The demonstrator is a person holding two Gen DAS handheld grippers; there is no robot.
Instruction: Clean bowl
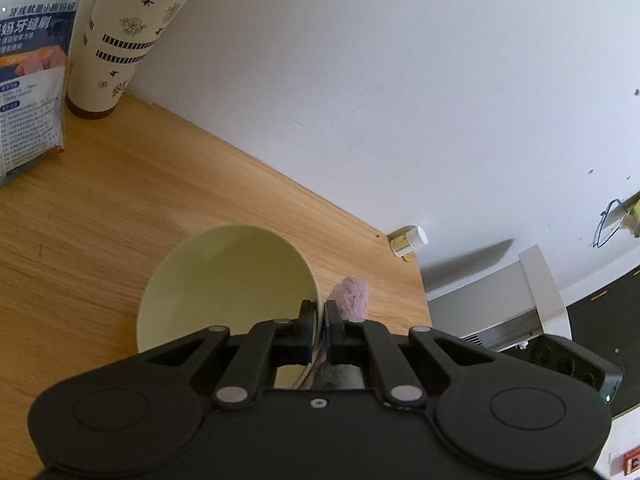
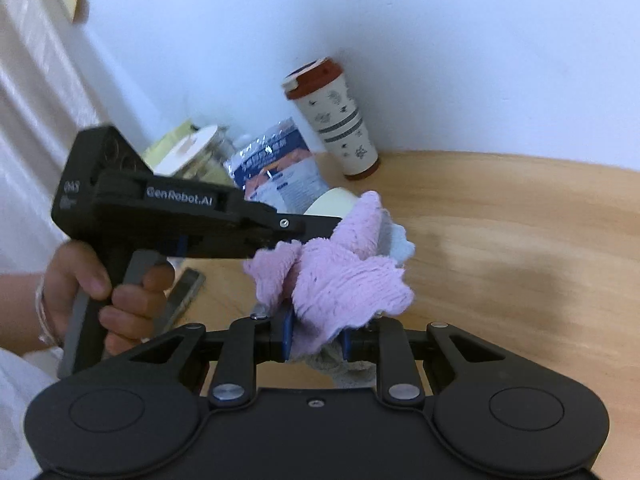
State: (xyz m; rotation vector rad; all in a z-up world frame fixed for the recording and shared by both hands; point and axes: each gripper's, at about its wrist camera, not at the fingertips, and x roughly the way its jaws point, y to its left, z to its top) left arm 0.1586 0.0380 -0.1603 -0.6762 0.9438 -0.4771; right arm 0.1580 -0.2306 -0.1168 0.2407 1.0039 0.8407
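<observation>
The left gripper [image 1: 320, 318] is clenched on the rim of a pale green bowl [image 1: 228, 280], one pad inside the wall and one outside, and holds the bowl tilted with its mouth turned toward the camera, above a wooden tabletop [image 1: 120, 200]. The right gripper [image 2: 316, 338] is closed on a bunched pink cloth [image 2: 344, 276]; the blue pads press into the fabric from both sides, and most of the cloth billows free ahead of them. In the right wrist view the cloth lies against the bowl, just beside the left gripper's forward end; whether it touches the inner wall cannot be told, since the bowl is largely hidden. A person's hand [image 2: 108, 300] grips the left tool's handle. Further out, a floral tumbler with a brown lid [image 1: 128, 40] and a printed blue-and-white packet [image 1: 32, 80] stand near the white wall. Assessment: wiping appears to be under way or about to begin. The chief hazard is the thin rim hold; a firm push from the cloth could lever the bowl out of the pads and drop it to the table. A secondary hazard is loose cloth catching on the left gripper's linkage, or being dragged out of the right pads.
</observation>
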